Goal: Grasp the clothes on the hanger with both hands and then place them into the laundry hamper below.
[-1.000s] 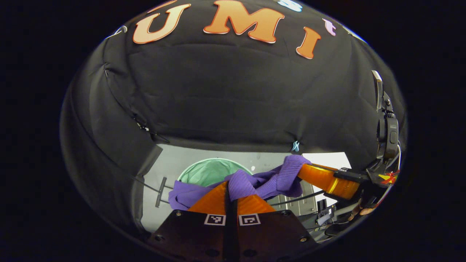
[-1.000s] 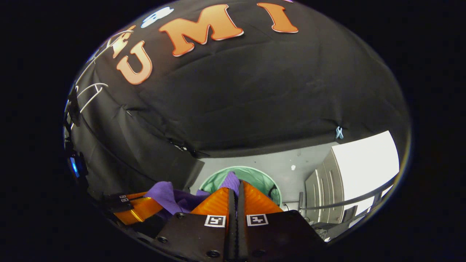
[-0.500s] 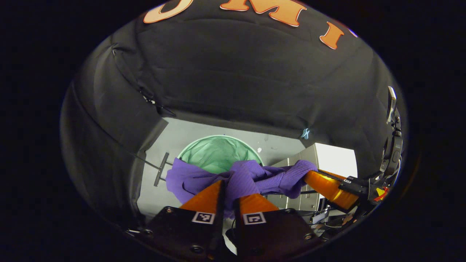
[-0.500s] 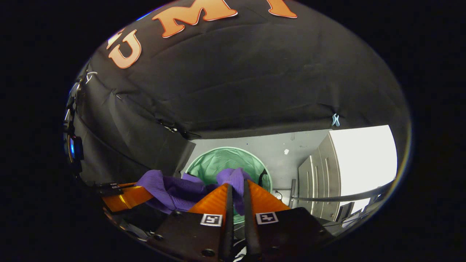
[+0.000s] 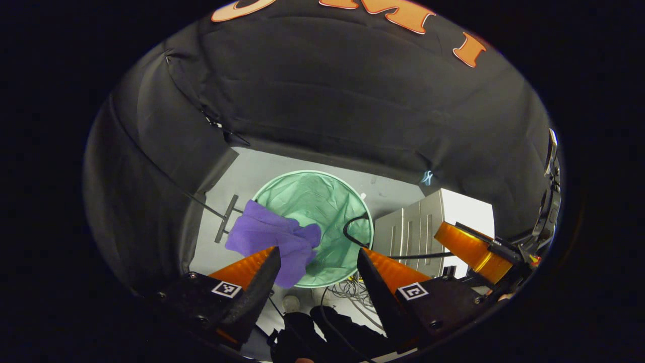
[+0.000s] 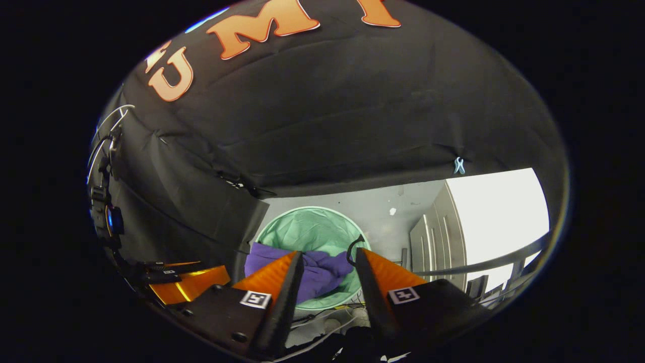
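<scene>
Falling free, purple garment over green hamper; both grippers' jaws now wide, previously clamped on it.

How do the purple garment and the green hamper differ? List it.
The purple garment is crumpled and irregular; the green hamper keeps a round, open mouth. The garment looks smaller, covering only part of the hamper's opening, at its left rim. Both are soft fabric, and both lie below the open left gripper and right gripper.
</scene>
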Demonstrator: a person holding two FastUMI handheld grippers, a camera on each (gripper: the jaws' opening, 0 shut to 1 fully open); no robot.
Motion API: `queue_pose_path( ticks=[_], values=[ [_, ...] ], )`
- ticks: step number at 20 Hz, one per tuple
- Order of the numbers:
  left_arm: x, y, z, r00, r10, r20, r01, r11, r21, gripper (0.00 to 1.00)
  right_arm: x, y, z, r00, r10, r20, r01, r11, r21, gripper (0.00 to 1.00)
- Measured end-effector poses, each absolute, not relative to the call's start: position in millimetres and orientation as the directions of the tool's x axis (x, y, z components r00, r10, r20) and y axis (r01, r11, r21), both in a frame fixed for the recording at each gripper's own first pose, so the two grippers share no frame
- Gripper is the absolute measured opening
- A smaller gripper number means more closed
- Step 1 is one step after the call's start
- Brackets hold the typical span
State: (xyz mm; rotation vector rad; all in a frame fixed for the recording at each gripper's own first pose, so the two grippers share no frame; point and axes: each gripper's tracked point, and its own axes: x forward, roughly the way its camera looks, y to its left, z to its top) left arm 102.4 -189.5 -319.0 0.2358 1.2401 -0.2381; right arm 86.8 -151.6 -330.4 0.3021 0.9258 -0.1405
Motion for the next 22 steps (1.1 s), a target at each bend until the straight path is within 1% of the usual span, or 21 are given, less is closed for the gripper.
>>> queue_pose_path(
  ticks=[1,2,3,4,6,10,11,12,17,19,22],
  values=[
    [102.2,-186.5,-316.7,0.316,-0.053,-0.947,0.308,0.95,0.05,0.98,80.1,-147.1,-327.8,0.603,0.01,-0.798,0.251,0.947,0.202,0.67],
    [105.1,-185.5,-313.9,0.334,-0.063,-0.94,0.308,0.95,0.046,0.98,78.3,-141.1,-325.0,0.617,0.006,-0.787,0.245,0.949,0.2,0.87],
    [108.1,-183.2,-313.0,0.346,-0.067,-0.936,0.305,0.951,0.044,0.98,75.2,-136.3,-316.8,0.63,-0.004,-0.777,0.242,0.951,0.192,0.82],
    [105.9,-181.9,-313.1,0.346,-0.068,-0.936,0.302,0.952,0.043,0.98,71.5,-132.1,-312.2,0.637,-0.023,-0.77,0.251,0.951,0.179,1.0],
    [104.7,-177.5,-304.9,0.361,-0.079,-0.929,0.308,0.951,0.039,0.98,61.6,-116.0,-297.9,0.66,-0.028,-0.751,0.257,0.947,0.19,0.98],
    [118.1,-166.8,-295.1,0.439,-0.097,-0.893,0.325,0.944,0.058,0.98,51.0,-96.6,-263.4,0.712,-0.06,-0.699,0.26,0.948,0.183,0.98],
    [124.2,-163.6,-289.9,0.471,-0.099,-0.876,0.32,0.945,0.065,0.94,48.6,-94.0,-254.0,0.725,-0.074,-0.685,0.261,0.95,0.174,0.98],
    [130.3,-162.8,-285.2,0.502,-0.105,-0.858,0.316,0.946,0.068,0.98,45.8,-89.9,-244.9,0.738,-0.086,-0.67,0.264,0.95,0.169,0.98],
    [146.5,-165.1,-262.7,0.595,-0.172,-0.785,0.327,0.944,0.041,0.98,25.5,-73.1,-200.4,0.796,-0.118,-0.593,0.284,0.939,0.193,0.98],
    [152.5,-170.2,-254.3,0.63,-0.203,-0.75,0.33,0.944,0.021,0.98,19.5,-71.5,-179.3,0.813,-0.145,-0.564,0.282,0.946,0.163,0.98],
    [167.3,-167.8,-238.3,0.692,-0.22,-0.688,0.339,0.94,0.04,0.98,21.6,-65.4,-139.6,0.853,-0.16,-0.497,0.279,0.944,0.176,0.98]
  ],
)
